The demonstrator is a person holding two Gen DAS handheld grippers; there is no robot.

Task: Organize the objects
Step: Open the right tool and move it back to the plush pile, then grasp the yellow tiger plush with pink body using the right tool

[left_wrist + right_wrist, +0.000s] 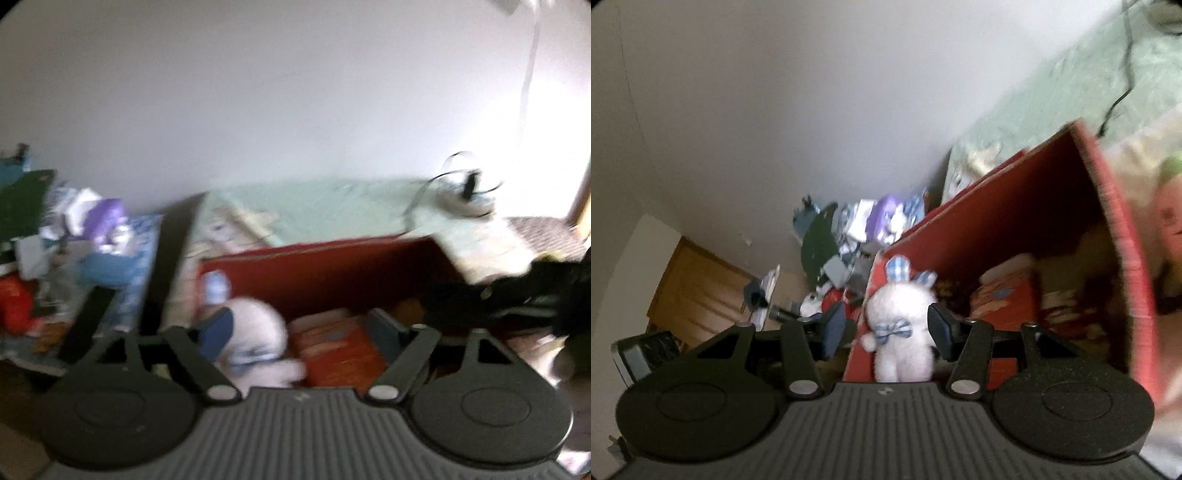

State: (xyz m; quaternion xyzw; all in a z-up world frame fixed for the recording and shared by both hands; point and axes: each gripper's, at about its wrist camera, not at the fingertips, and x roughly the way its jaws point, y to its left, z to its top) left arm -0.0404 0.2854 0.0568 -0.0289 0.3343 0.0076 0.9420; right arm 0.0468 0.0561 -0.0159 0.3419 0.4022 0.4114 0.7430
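Right hand-held gripper (pixel 886 332) tilts over the red box (pixel 1034 206), jaws spread wide, white plush rabbit (pixel 899 325) loose between the pads at the box's edge. Left hand-held gripper (pixel 295 332) hovers level, wide open, empty, the rabbit (pixel 255 332) just ahead.

White plush bunny (pixel 899 325) between spread right hand-held gripper (pixel 886 330) fingers, at red box (pixel 1123 236) edge.

- The open top of the red box (pixel 1027 192) is left free from above, but its floor is crowded with packets (pixel 1004 295).
- The box's left corner is blocked by the white plush rabbit (pixel 901 325), flanked by the right gripper (pixel 886 330) with its jaws spread.
- The left side is hemmed in by a clutter pile (pixel 74 236).
- The green bed cover (pixel 332 206) behind is largely unoccupied; a looped cable (pixel 465 184) is lying there.
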